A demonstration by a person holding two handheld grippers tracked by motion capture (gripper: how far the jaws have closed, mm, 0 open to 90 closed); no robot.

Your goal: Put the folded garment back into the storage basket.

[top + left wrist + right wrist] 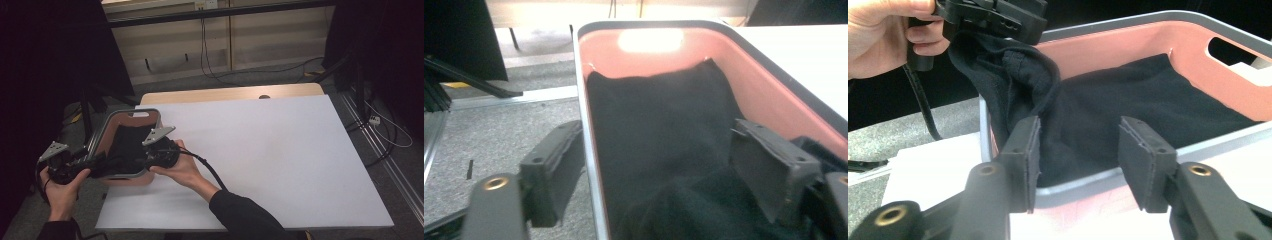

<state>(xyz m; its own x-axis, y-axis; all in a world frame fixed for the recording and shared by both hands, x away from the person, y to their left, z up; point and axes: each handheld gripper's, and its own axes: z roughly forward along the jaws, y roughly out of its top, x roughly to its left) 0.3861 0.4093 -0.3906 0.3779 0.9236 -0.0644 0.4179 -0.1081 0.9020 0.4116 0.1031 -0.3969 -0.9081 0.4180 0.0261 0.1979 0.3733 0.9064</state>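
Black cloth garment (1128, 105) lies in the pink grey-rimmed plastic basket (1193, 40) — both hand-held grippers, left (659, 175) and right (1078, 160), seemingly open, gripping nothing — next, withdraw.

One pink bin (127, 119) with a grey rim stands at the counter's (280, 150) left edge. One black garment (125, 145) lies inside it. Two tongs are there, the left tongs (100, 162) and the right tongs (150, 159), each held by one hand, two hands altogether. One counter carries it all.
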